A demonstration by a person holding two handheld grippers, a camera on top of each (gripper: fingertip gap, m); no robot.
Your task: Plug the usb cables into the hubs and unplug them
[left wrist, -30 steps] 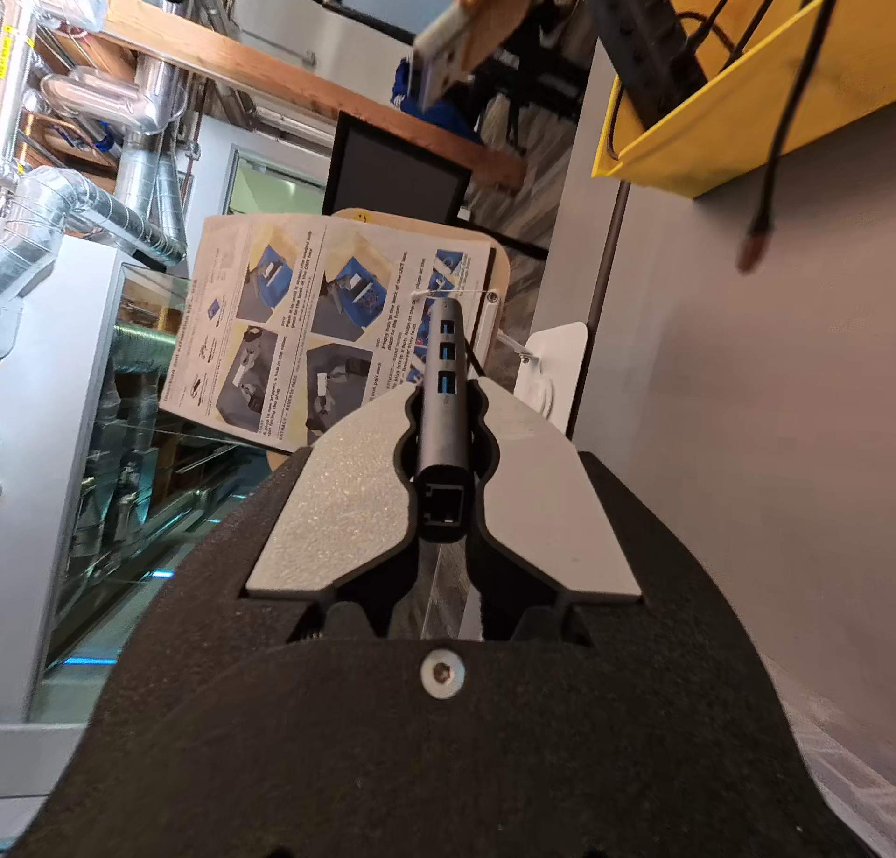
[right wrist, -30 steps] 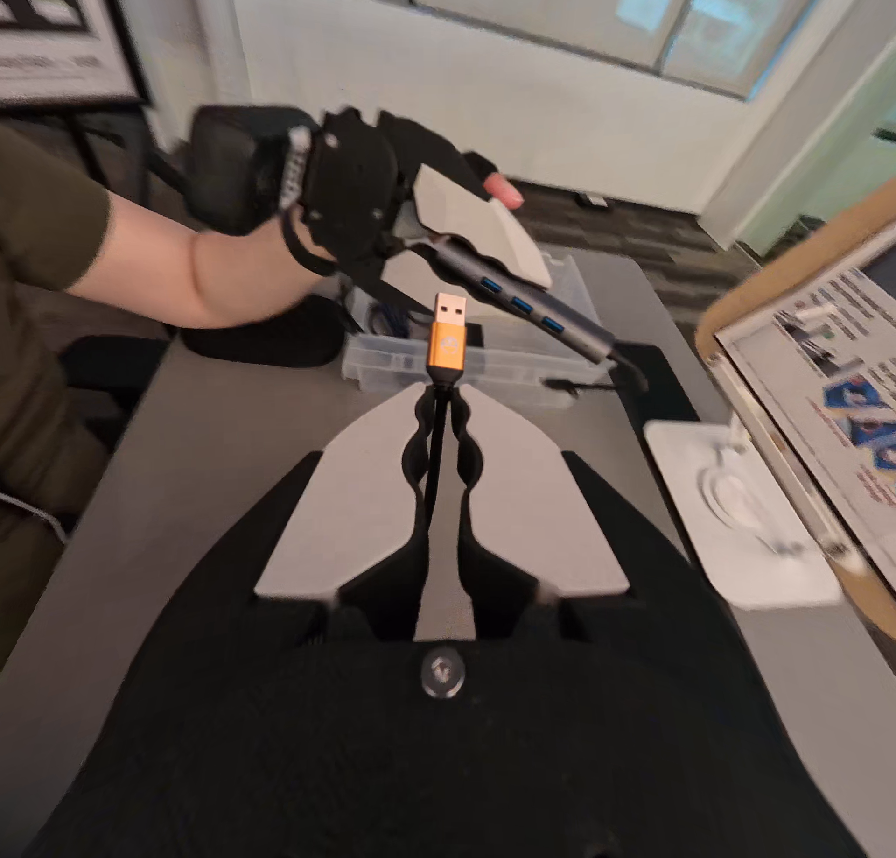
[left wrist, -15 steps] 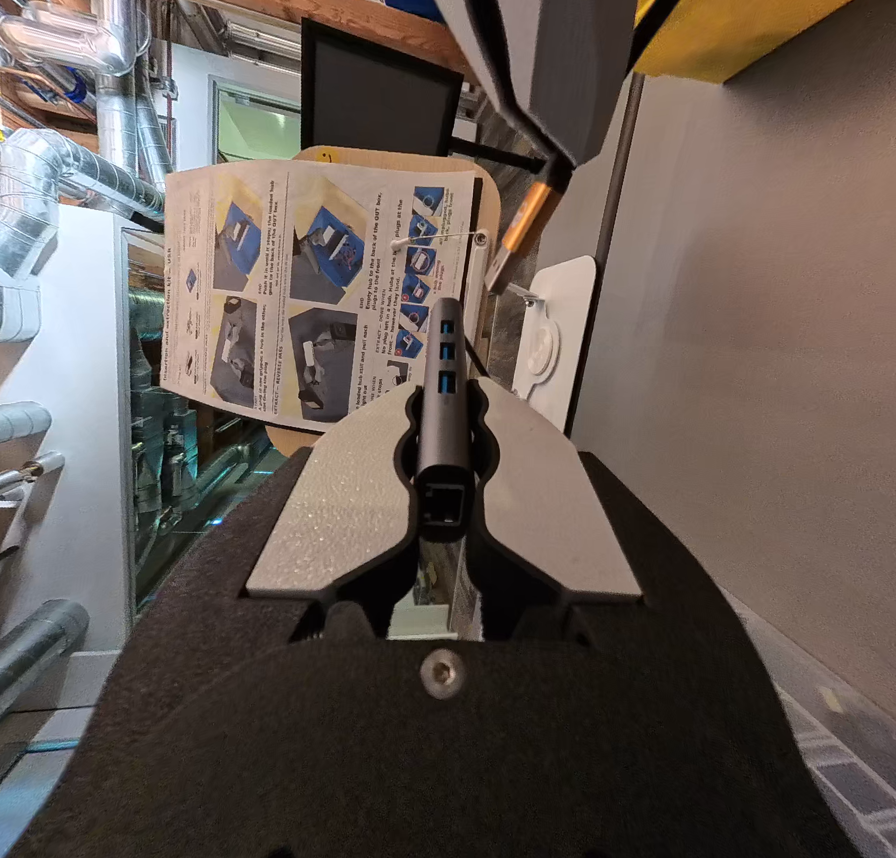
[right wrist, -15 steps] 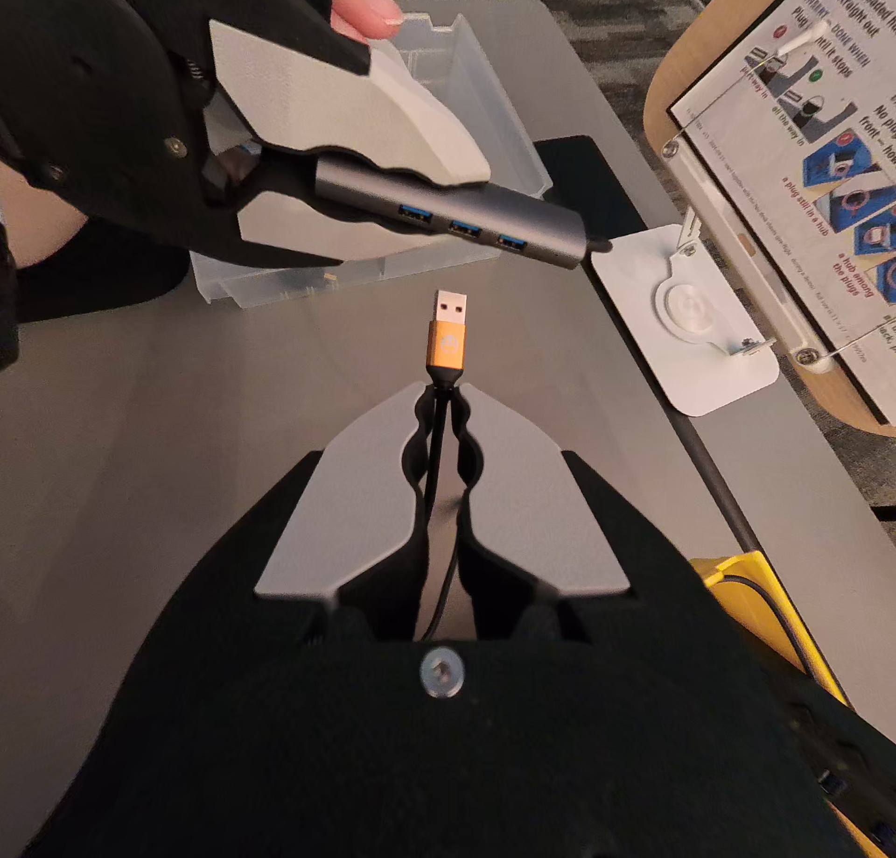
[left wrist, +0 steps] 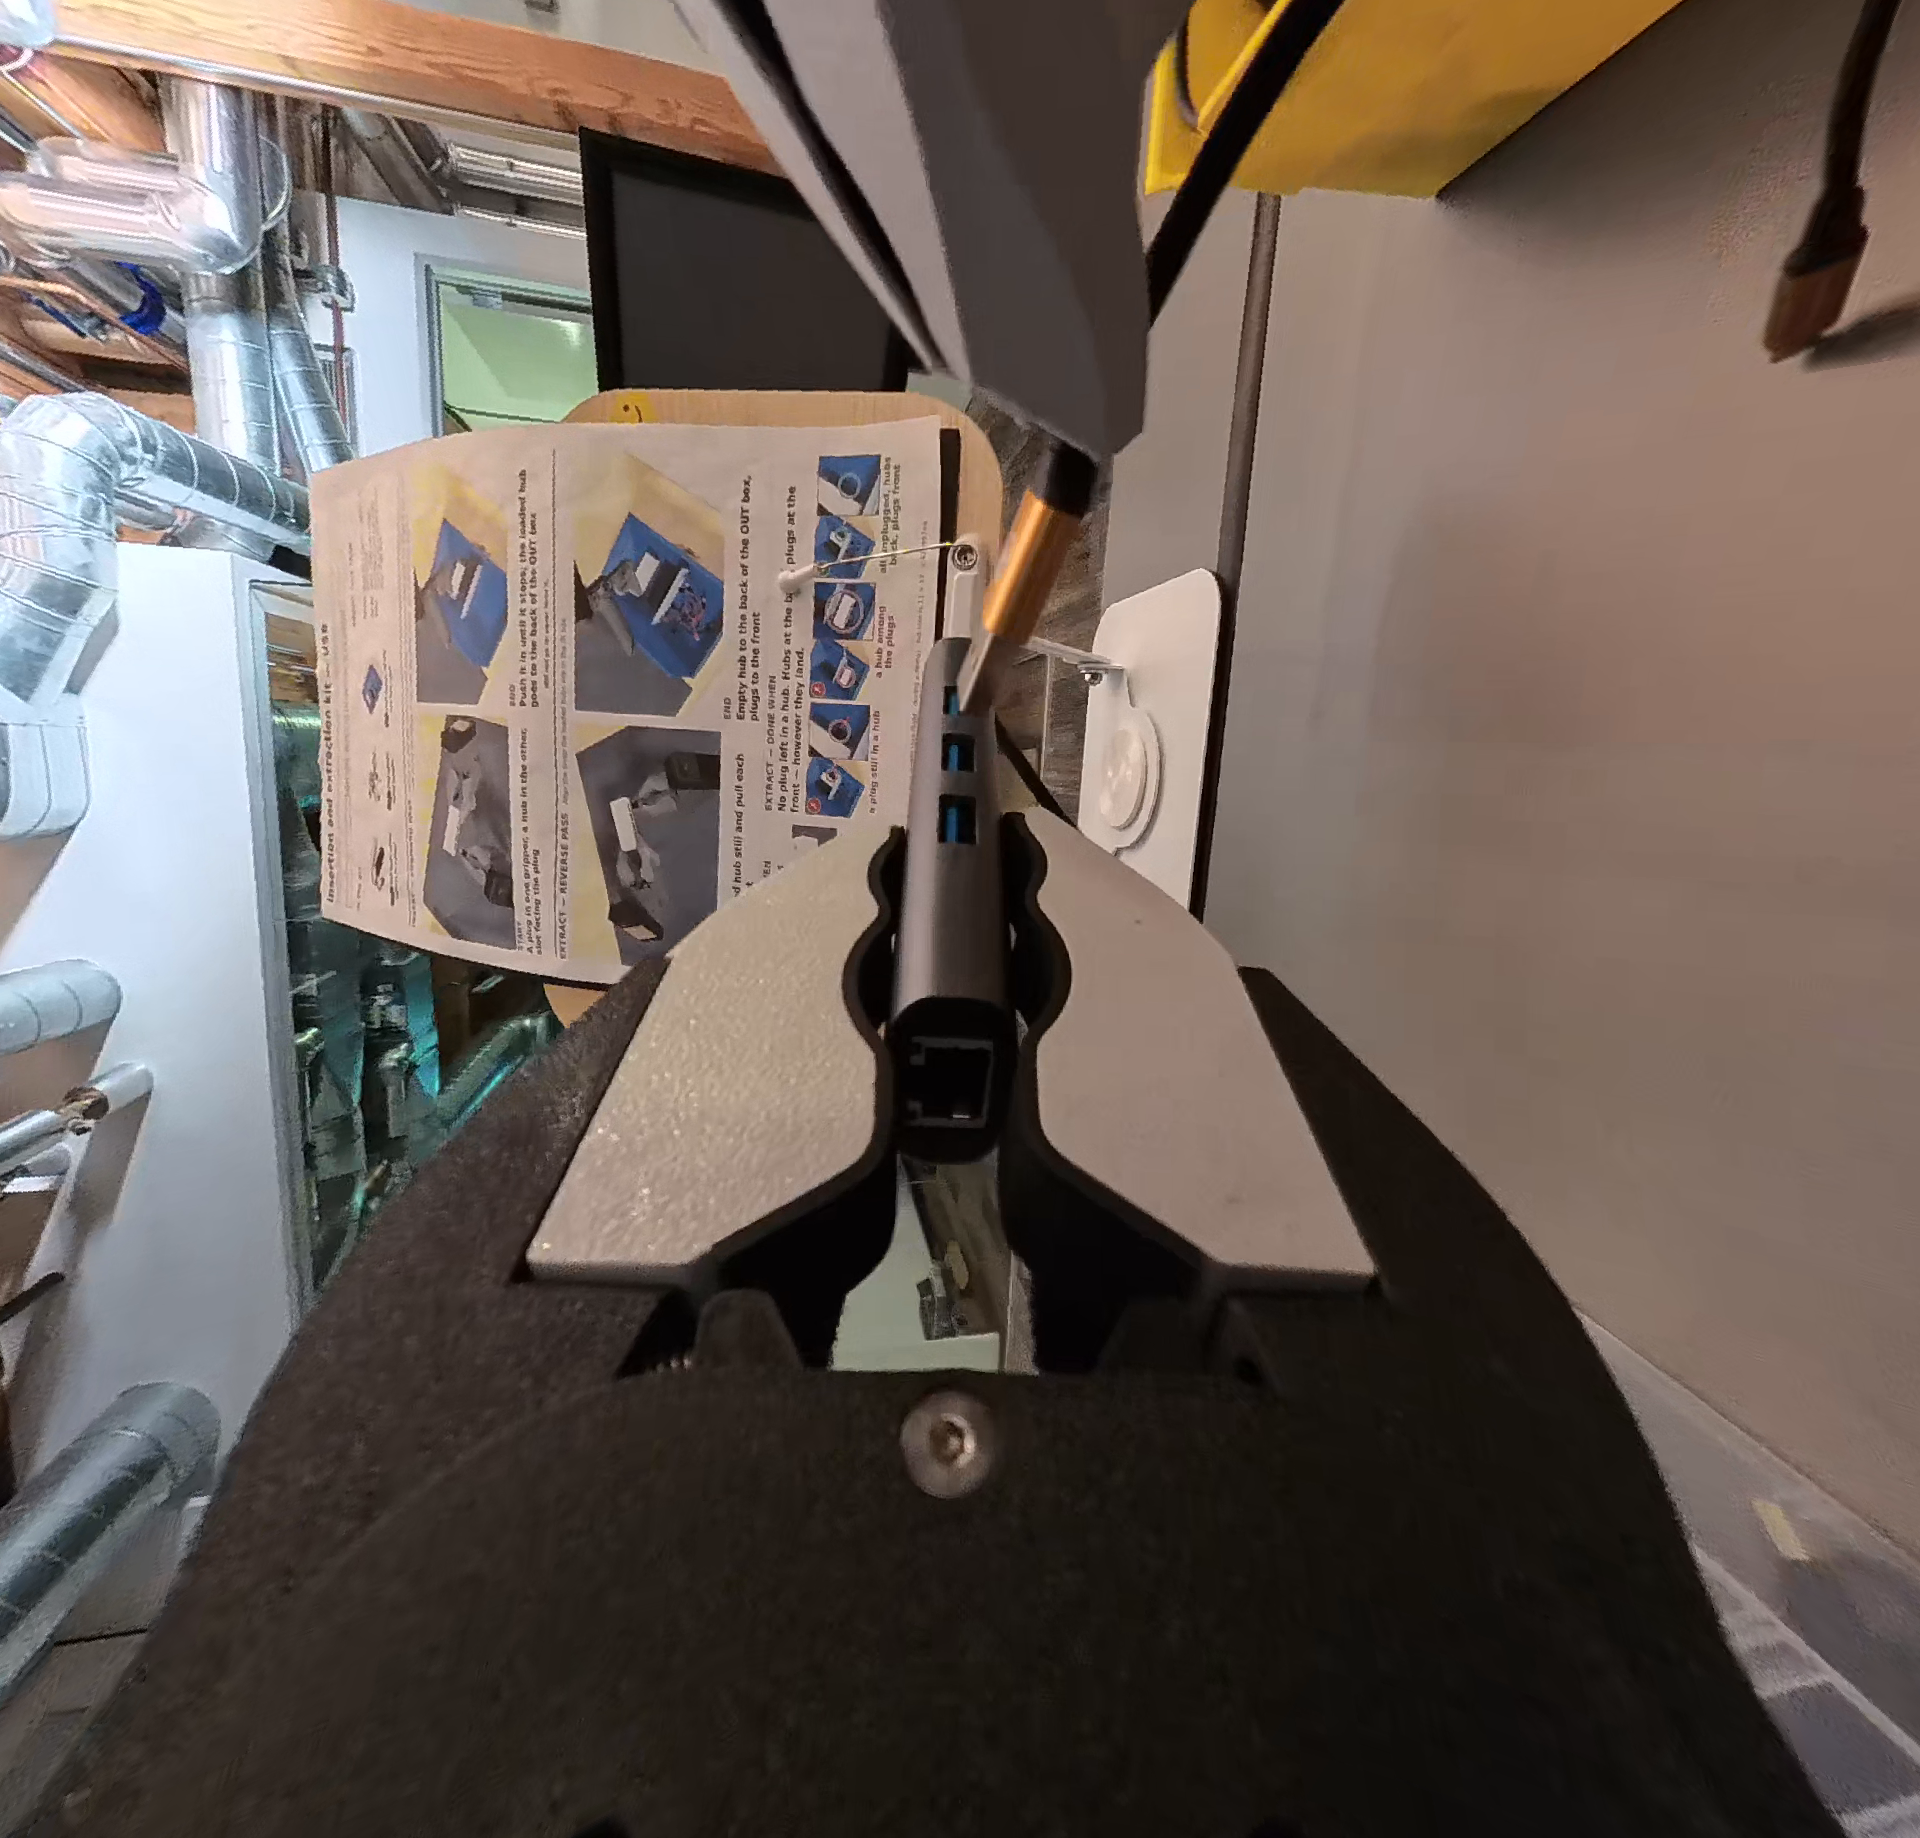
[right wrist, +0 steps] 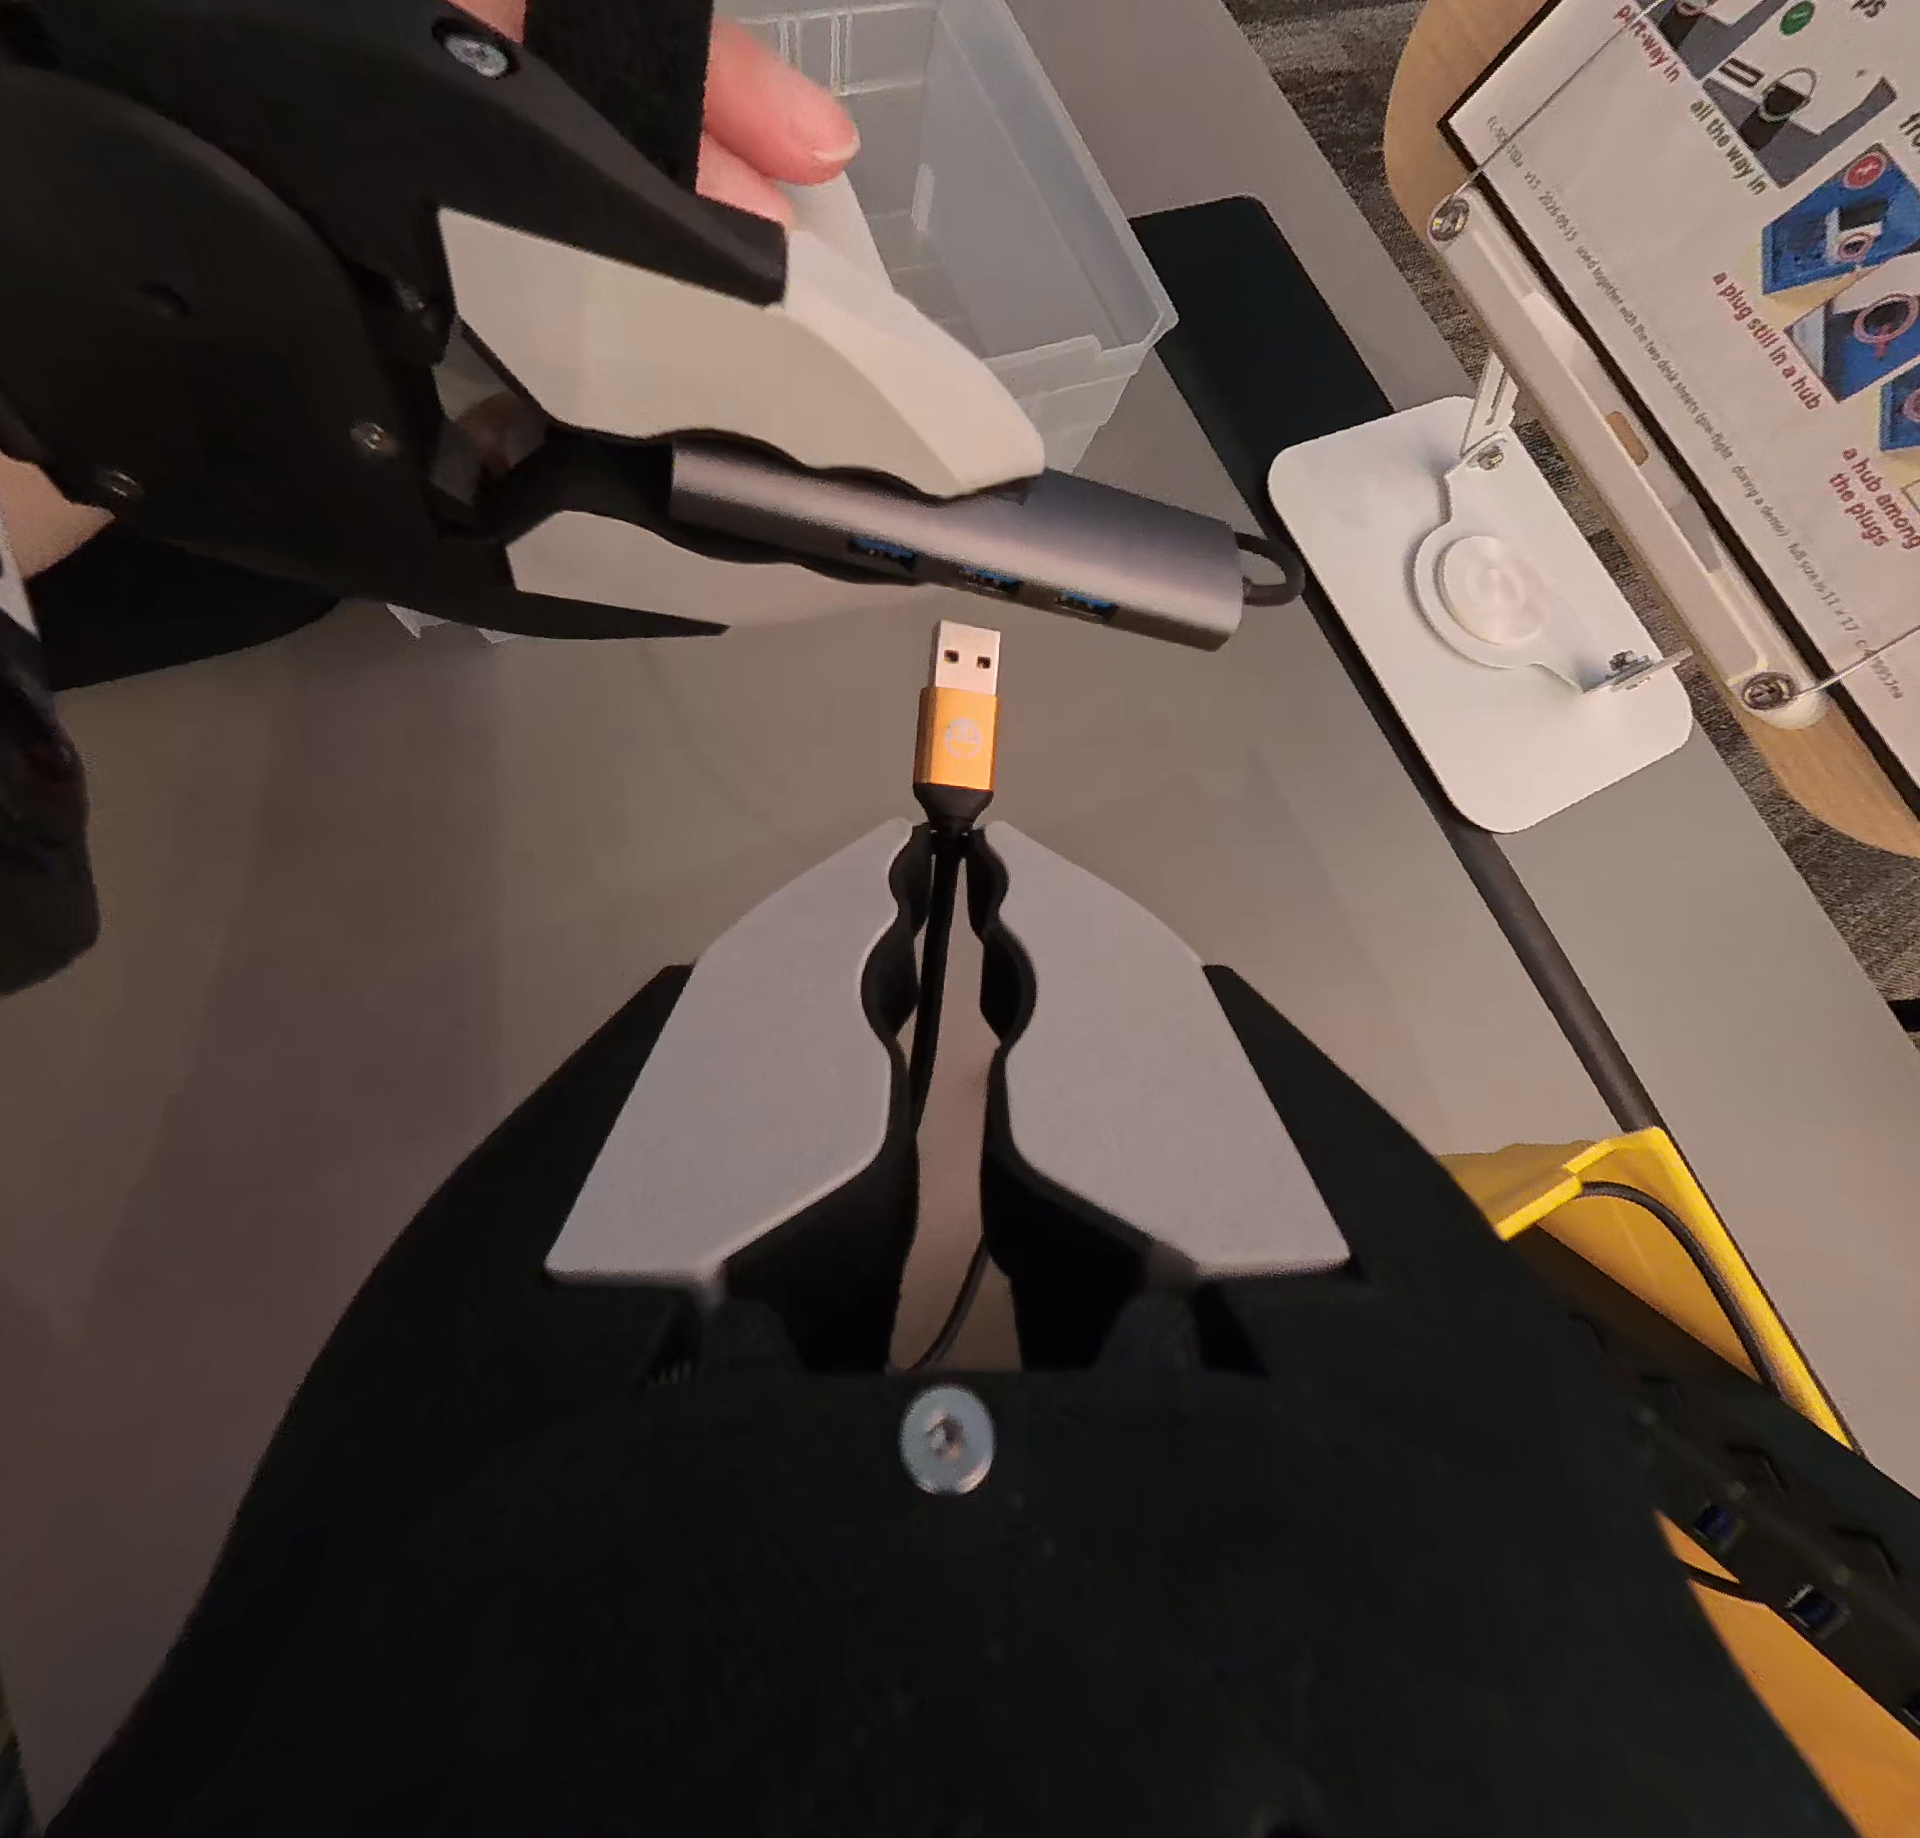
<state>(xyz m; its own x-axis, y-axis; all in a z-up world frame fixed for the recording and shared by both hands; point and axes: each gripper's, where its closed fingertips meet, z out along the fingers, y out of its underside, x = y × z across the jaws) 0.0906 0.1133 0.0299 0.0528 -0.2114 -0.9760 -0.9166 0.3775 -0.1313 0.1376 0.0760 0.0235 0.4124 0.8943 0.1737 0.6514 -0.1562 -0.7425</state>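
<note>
Slim dark-grey aluminium USB hub (right wrist: pixel 1091 541) clamped lengthwise in the left gripper (left wrist: pixel 951 915), jaws closed tight around its body. Sits upper middle of the right wrist view, row of three blue ports facing down toward the plug, thin black tail curling off its right end.

Right gripper (right wrist: pixel 943 832) pinched shut on the black braided cable (right wrist: pixel 930 957) just behind the orange-sleeved USB-A plug (right wrist: pixel 961 708), dead centre of that frame, metal tip just short of the middle port, not in yet. From the left wrist view, the same plug (left wrist: pixel 1023 583) comes in slanted from the upper right, and looks to meet the far end of the hub rather than square to a port face. Can't tell for sure which port it's really lined up with, since the two views disagree a bit.

Stuff that could go sideways:
- Grip on the cord, not the sleeve, so the plug can flop or buckle at the strain relief once pushed.
- Slanted approach = tip catching the port rim, skating along the housing instead of seating.
- Can't tell whether the plug's the right way up for the port; wrong way up means no entry at all.
- Hard shove could slide the hub back through the smooth pads (left wrist: pixel 748 1071).

Clear plastic bin (right wrist: pixel 997 230) top centre, yellow tray (right wrist: pixel 1558 1196) lower right, white stand base (right wrist: pixel 1475 625) at right, all well apart from the action.
</note>
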